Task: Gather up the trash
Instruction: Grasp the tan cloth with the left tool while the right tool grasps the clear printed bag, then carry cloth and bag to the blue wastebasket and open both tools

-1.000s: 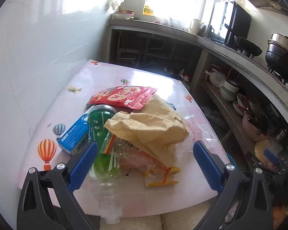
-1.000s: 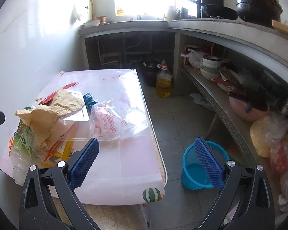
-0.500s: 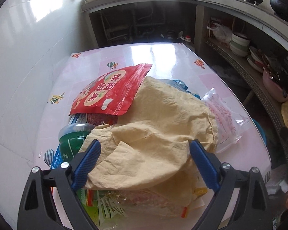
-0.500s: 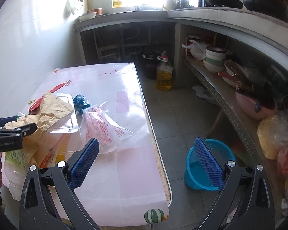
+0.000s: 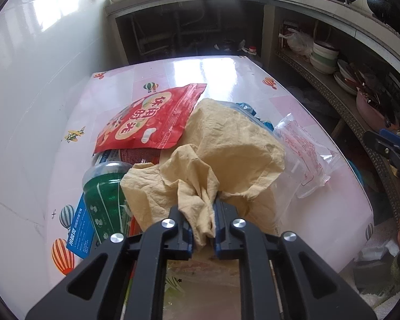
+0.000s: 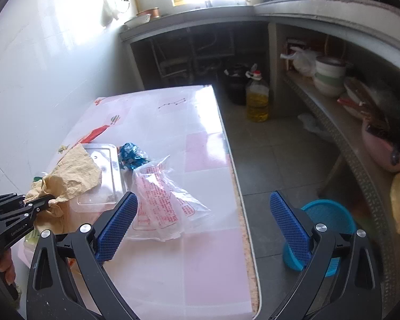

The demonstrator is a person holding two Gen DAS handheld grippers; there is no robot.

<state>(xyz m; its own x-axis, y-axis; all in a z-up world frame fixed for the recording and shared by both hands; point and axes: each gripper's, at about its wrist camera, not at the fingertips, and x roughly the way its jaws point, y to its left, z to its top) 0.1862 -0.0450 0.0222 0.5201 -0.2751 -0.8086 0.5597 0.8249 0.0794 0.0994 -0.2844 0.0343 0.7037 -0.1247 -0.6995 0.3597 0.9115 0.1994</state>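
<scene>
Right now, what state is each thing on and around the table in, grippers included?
left gripper: jaws have just been closing, now shut on the tan paper.
tan paper: crumpled, pinched at one fold.
right gripper: open, empty.
red snack bag: lying flat, partly under the paper.
green bottle: on its side.
clear printed bag: crumpled, untouched.
blue basket: upright on the floor.

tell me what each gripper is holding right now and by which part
The left gripper has just closed on a bunched fold at the near edge of the crumpled tan paper. The right gripper stands open above the table, holding nothing.
</scene>
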